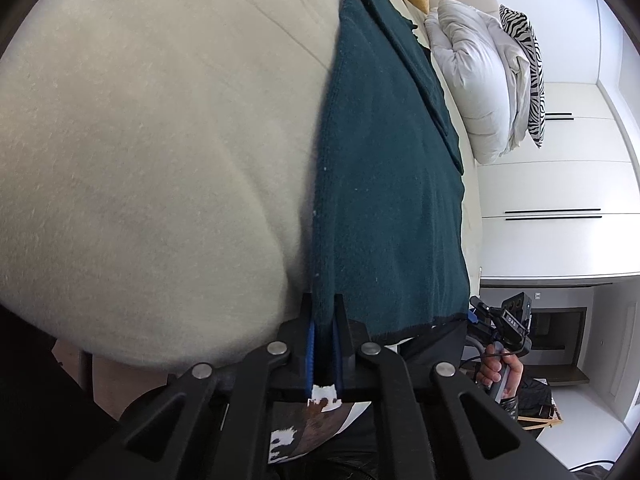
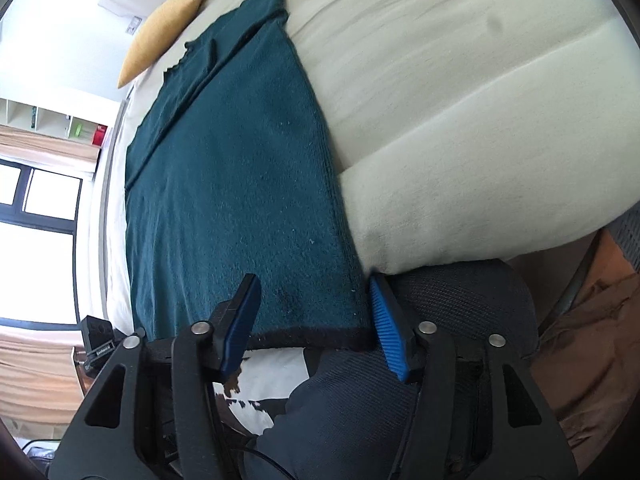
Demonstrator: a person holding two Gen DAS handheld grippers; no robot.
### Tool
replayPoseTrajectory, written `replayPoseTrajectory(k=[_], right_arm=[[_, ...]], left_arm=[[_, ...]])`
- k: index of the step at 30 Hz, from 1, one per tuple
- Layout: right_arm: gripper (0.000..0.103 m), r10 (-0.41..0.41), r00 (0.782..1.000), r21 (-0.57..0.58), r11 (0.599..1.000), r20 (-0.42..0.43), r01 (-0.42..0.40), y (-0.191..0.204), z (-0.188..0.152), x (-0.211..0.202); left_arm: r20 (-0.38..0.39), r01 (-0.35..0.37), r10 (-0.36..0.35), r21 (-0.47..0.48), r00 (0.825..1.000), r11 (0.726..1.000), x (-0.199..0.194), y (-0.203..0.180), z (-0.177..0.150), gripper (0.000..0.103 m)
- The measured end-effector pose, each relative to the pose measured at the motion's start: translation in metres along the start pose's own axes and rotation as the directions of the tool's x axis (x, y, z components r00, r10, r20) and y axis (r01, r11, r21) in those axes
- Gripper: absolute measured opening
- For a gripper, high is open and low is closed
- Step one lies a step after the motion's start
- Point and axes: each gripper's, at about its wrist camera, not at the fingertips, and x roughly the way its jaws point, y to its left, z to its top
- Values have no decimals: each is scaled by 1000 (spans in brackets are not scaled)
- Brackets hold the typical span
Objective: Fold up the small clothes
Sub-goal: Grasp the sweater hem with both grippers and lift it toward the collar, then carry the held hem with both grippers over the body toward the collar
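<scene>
While my left gripper (image 1: 324, 344) is clenched on the near hem corner of the garment (image 1: 384, 184), at lower centre of the left view, my right gripper (image 2: 316, 320) stands unclenched, its fingers (image 2: 386, 320) straddling the other hem corner at lower centre of the right view, pads not pressing the cloth. Dark green and flat, the garment lies on the bed (image 1: 140, 140), its long axis running from the hem at the bottom of both frames up toward the yellow pillow (image 2: 164, 28) at upper left of the right view. Both grippers sit at the hem end, one per corner; the left is already engaged. I judge the coming move turns on closing the right, then carrying the hem away along that axis toward the far end.
</scene>
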Motion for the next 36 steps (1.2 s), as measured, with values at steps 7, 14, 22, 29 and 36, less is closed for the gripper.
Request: replayPoseTrajectory(k=[7,14,22,29,36], right_arm=[[32,45,999,32,998,9,-45,-11,-7,-3],[30,60,998,38,997,23,-60,-13,-10,-6],[5,45,997,0,999,55,-45,-10,-17,-7],[5,54,991,-21,998,123,-52,-2,-22,-17],[4,103,981,-50,994,166,-96,16,-20,-28]], left_arm=[[-1,-6,6,17,1000,1000,-1,0,-2,8],[6,-7,7,22,1000,1000,2,-6,-7,8],[41,-25,23,57,999,998,-2,-11,-10,6],[67,11,-16,67,998,998,-9,-12,-9,6],[110,70,-77,69,991,995,-24,-14,-3,6]])
